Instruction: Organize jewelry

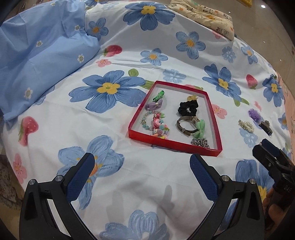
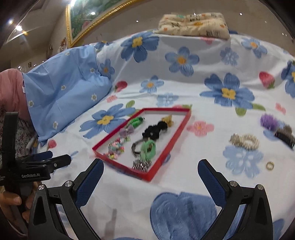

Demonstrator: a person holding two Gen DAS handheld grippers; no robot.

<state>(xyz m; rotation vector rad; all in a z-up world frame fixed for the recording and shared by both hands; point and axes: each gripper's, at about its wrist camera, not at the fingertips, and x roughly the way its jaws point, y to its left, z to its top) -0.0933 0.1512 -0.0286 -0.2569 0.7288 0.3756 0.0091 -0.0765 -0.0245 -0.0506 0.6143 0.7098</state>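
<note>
A shallow red tray [image 1: 173, 143] [image 2: 171, 136] lies on the flowered bedsheet. It holds a black scrunchie [image 1: 187, 108], a green bow [image 1: 200, 129], a bangle [image 1: 184, 125], bead bracelets [image 1: 156, 123] and a silver chain [image 1: 200, 142]. Right of the tray lie a pearl clip [image 1: 246, 125] [image 2: 244, 141], a purple pompom [image 1: 254, 113] [image 2: 268, 121], a dark claw clip [image 1: 266, 126] [image 2: 284, 136] and a small ring [image 2: 270, 165]. My left gripper [image 1: 142, 162] is open and empty, just short of the tray. My right gripper [image 2: 150, 169] is open and empty, near the tray's front right corner.
A blue pillow [image 1: 38, 51] [image 2: 62, 92] lies at the left. A folded cream cloth [image 1: 204, 14] [image 2: 193, 24] sits at the bed's far edge. A framed picture [image 2: 83, 20] hangs on the back wall.
</note>
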